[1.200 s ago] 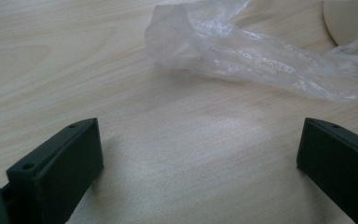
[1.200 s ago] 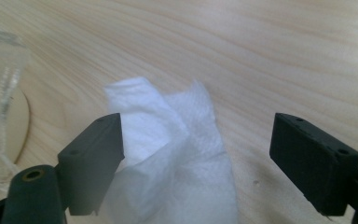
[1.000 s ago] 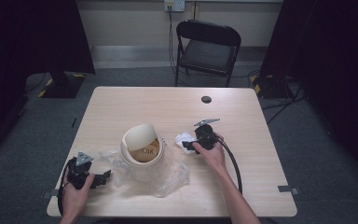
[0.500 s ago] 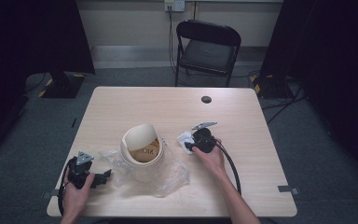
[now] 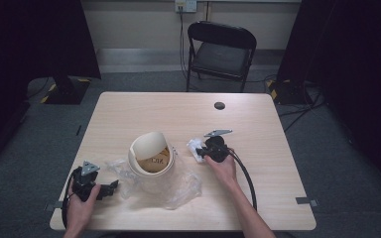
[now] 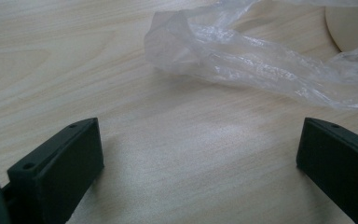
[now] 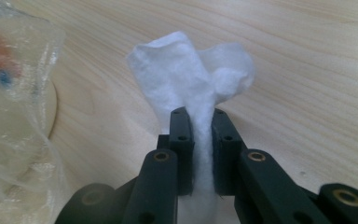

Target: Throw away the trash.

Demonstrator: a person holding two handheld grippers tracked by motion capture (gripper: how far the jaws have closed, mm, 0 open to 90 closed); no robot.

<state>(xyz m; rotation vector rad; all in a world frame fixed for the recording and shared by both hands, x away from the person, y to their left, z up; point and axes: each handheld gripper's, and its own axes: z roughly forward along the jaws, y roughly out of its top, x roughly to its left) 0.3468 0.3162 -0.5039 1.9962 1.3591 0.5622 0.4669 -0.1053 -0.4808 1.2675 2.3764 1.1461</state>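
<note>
The right gripper (image 7: 200,116) has just been closing, and now its two black jaws press on a white wad of cotton (image 7: 189,77) from both sides. The soft material is squeezed thin between the pads and it spreads out again above them, so the grip looks firm. In the high view this right gripper (image 5: 202,152) is near the middle of the table (image 5: 129,114), and the cotton (image 5: 194,147) is at its tip, just to the right of the paper bucket (image 5: 151,153). I cannot tell if the cotton rests on the wood or is already a little above it.

The bucket lies tilted inside a clear plastic bag (image 5: 178,186), with its open mouth turned toward the person. I think it is placed like this so that something can go in or come out from the side without lifting it.

The left gripper (image 5: 110,188) rests low on the table at the left edge of the bag. Its jaws stand wide apart and nothing is between them; in the left gripper view only bare wood lies there, and the crumpled plastic bag (image 6: 242,56) is a little ahead. It seems this hand waits there to catch the plastic and keep it in place when the right hand carries the cotton.
</note>
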